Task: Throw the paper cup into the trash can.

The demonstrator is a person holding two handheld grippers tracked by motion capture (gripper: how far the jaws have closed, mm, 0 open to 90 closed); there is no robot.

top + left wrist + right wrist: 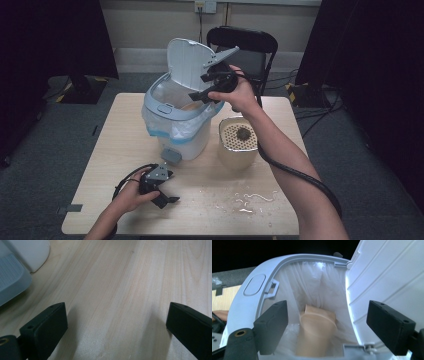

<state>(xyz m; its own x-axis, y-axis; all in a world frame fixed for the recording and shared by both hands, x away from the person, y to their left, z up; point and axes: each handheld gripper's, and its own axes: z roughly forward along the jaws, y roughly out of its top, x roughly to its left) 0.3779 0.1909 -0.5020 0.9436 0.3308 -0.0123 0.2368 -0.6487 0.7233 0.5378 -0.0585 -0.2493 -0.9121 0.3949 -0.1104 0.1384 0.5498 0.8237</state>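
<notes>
Bin (176, 117): white step bin with a pale blue rim, standing on the table (100, 165); its rim lies just under the right tongs.
Lid (188, 64): raised and leaning back, just behind the right tongs in the high view; in the right gripper view its ribbed white underside runs beside the right-hand jaw.
Liner (312, 280): thin white bag (155, 122) hanging inside the bin and folded over the rim, straight ahead of the right tongs' jaws.
Beige thing in the bin (317, 332): a smooth tan object lying at the bottom of the liner, seen between and below the right tongs' jaws; apart from them, and what it is I cannot tell.
Right tongs (212, 89): held above the bin's open mouth, pointing down into it; jaws spread wide with nothing between them.
Left tongs (165, 196): low over the bare table, near the front edge, well apart from the right tongs; jaws stand wide apart and grip nothing.
Pedal (171, 155): grey-blue step at the bin's foot, just beyond the left tongs; in the left gripper view it sits at the upper left of the jaws.
Strainer bowl (238, 142): tan bowl with a perforated insert and a dark lump on it, beside the bin, below the right forearm.
Spill (252, 198): wet streaks on the table, out to the right of the left tongs.
</notes>
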